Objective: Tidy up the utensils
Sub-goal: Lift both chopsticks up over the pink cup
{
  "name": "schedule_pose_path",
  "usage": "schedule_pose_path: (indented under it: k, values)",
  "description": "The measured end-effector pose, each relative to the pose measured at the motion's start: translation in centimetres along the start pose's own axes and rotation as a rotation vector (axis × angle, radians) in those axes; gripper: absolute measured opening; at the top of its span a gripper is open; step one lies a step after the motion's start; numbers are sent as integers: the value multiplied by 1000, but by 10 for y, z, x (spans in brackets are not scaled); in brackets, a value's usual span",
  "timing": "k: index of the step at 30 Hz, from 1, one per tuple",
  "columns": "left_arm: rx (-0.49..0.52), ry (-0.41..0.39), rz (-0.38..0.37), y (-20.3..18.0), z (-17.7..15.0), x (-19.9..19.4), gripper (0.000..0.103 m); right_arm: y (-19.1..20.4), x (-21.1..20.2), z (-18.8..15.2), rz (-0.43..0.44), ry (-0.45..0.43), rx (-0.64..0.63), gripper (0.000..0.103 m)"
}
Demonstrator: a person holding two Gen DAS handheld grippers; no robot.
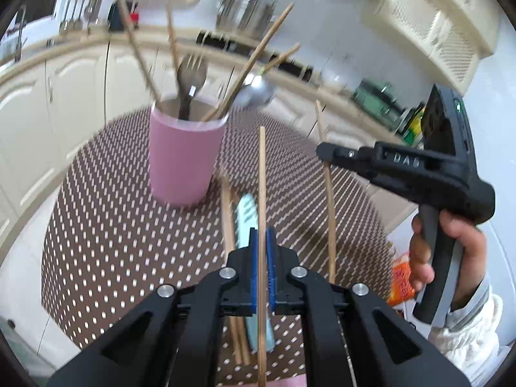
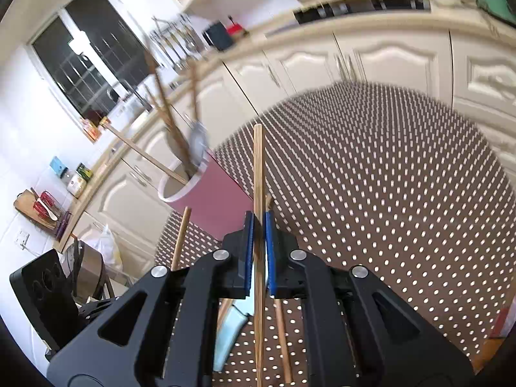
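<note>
A pink cup stands on the brown dotted mat and holds several wooden chopsticks, a fork and a spoon. It also shows in the right wrist view. My left gripper is shut on a wooden chopstick, held above the mat. My right gripper is shut on another wooden chopstick; from the left wrist view this gripper holds its chopstick to the right of the cup. A pale blue utensil and two more chopsticks lie on the mat.
Cream kitchen cabinets and a counter run behind the table. A dark window is at the far left in the right wrist view. An orange packet sits off the mat's right edge. A chair stands by the table.
</note>
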State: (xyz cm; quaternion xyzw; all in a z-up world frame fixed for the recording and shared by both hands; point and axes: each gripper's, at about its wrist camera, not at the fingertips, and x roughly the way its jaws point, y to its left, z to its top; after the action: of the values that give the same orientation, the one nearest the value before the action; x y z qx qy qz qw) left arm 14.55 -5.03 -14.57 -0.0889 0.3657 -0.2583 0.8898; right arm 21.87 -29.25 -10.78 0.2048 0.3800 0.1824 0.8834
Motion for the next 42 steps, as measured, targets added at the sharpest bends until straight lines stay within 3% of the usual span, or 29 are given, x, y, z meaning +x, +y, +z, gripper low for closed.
schedule_pose_path:
  k: [11,22,33,42]
  values:
    - [55,-276,3,-12,34,-35,5,67,-49,17,49,-187,-168,8]
    - [20,-587,33,4,82,-49,5,114,-41,46,57,-427,-241,8]
    - [-65,-752,82,34,109,-30,5,121,-10,68,55,-566,-265,8]
    - [-40,-833,171,38,123,-3,5,123,2,79,58,-635,-270,8]
